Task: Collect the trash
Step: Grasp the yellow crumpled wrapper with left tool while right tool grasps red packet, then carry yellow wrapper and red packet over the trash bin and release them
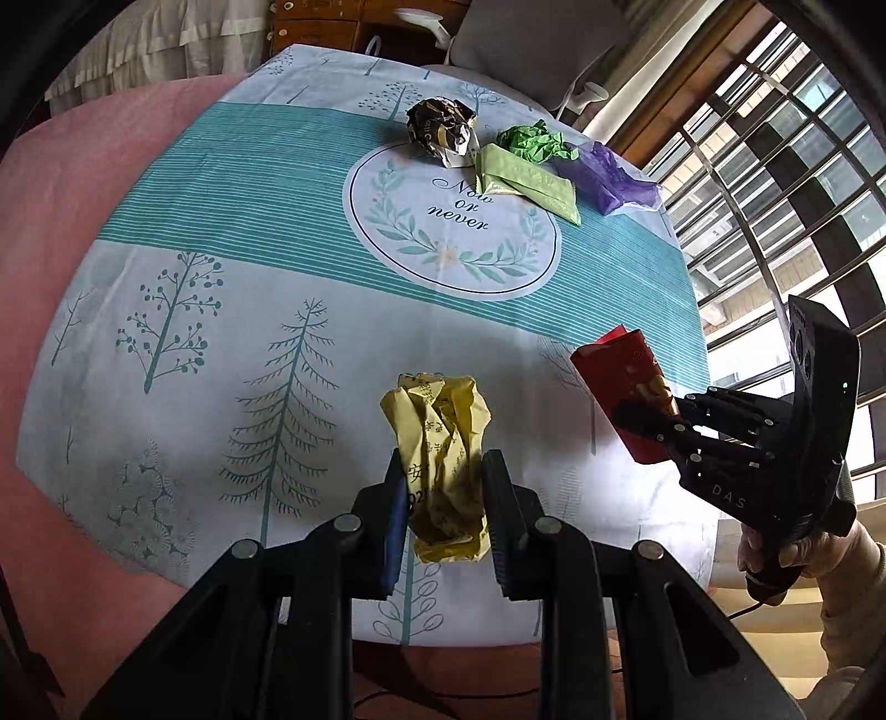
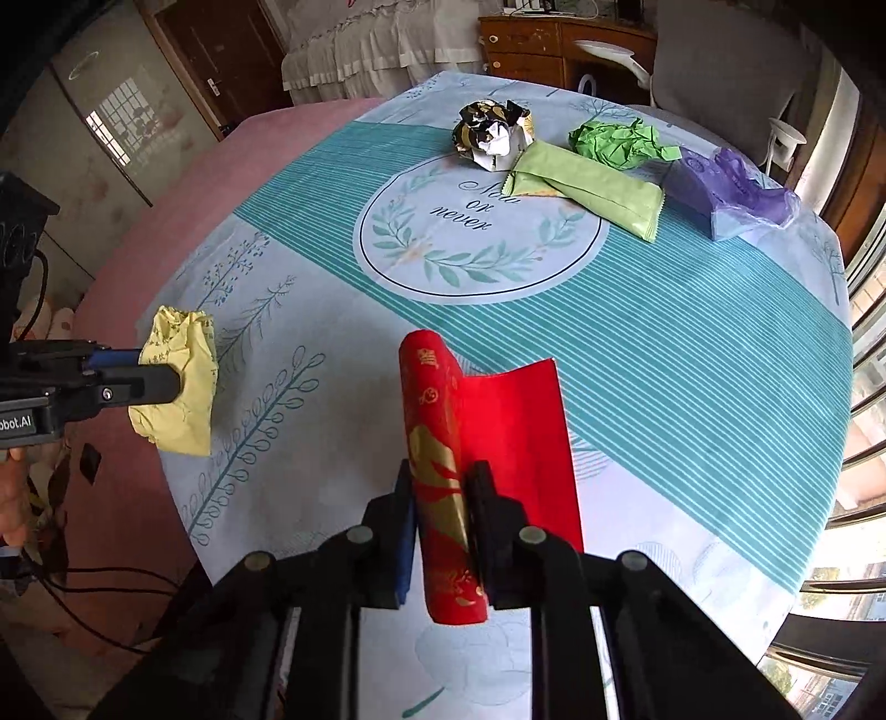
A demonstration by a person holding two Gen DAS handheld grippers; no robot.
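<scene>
My left gripper [image 1: 443,487] is shut on a crumpled yellow paper [image 1: 440,443] and holds it above the table's near edge; it also shows in the right wrist view [image 2: 180,387]. My right gripper [image 2: 440,498] is shut on a folded red envelope with gold print [image 2: 443,454], held above the table; the envelope [image 1: 626,393] and right gripper [image 1: 659,426] show at the right of the left wrist view. On the far side of the table lie a crumpled black-and-gold wrapper [image 1: 443,130], a crumpled green paper [image 1: 531,141], a light green packet [image 1: 529,180] and a purple plastic wrapper [image 1: 614,177].
The round table carries a teal and white cloth [image 1: 277,232] with a "Now or never" wreath print [image 1: 451,219]. A pink bed [image 2: 183,183] lies to the left. A barred window [image 1: 775,166] is at the right, a wooden dresser [image 2: 554,44] behind.
</scene>
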